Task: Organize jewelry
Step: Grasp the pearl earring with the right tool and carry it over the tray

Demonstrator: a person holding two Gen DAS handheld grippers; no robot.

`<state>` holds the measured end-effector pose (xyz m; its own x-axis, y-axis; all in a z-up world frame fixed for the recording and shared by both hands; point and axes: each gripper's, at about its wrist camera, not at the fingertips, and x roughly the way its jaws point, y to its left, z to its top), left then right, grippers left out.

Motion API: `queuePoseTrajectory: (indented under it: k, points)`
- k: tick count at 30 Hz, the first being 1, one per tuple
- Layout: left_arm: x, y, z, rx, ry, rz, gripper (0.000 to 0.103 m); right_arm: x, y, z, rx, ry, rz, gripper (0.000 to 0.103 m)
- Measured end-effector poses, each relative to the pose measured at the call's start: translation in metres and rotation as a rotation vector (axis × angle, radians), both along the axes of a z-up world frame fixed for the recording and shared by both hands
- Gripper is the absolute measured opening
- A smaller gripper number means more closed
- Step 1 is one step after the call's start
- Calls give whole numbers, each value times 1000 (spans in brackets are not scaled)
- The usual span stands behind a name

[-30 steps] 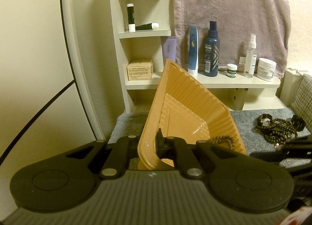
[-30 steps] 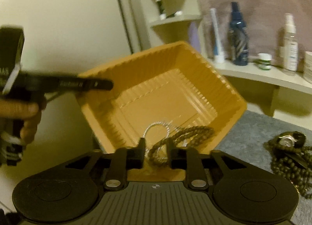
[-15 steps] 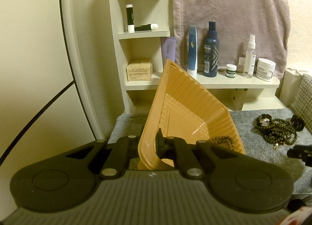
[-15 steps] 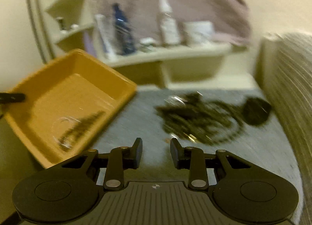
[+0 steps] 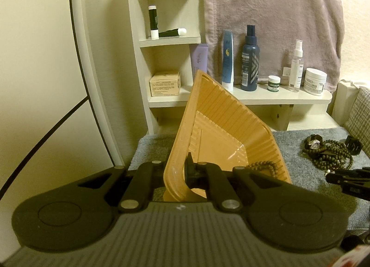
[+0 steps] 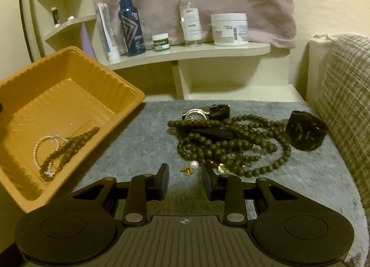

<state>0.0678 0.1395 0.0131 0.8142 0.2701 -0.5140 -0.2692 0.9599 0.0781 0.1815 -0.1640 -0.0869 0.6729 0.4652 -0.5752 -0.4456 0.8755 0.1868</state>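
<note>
Tray wall pinched by left gripper, tilted up off mat; slip risk, beads inside could spill. Right gripper spread, empty, pearl just ahead at 12. Bead pile tangled w/ watch: snag risk. Mat edge close at 3; open room at 10.

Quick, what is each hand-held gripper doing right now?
Left hand-held gripper: closed on the rim of the orange tray, holding it tilted.
Right hand-held gripper: open and empty, near the small pearl.
</note>
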Motion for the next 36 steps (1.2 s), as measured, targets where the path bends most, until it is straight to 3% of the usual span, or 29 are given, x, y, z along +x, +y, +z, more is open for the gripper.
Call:
queuePoseTrajectory:
  k: [8, 12, 22, 30, 36]
  points:
    - [0, -1, 0, 2, 0, 1, 6, 10, 12, -6, -24, -16, -24, 32]
    - [-1, -1, 0, 1, 0, 0, 7, 8, 18, -6, -58, -34, -30, 12]
    - [-1, -2, 0, 2, 0, 0, 6, -9, 14, 7, -75, -94, -4, 10]
    - [-1, -2, 1, 3, 0, 1, 7, -29, 38, 58, 110, -114, 237, 10]
    - [-1, -2, 1, 1, 0, 1, 7, -44, 70, 68, 126, -106, 386, 10]
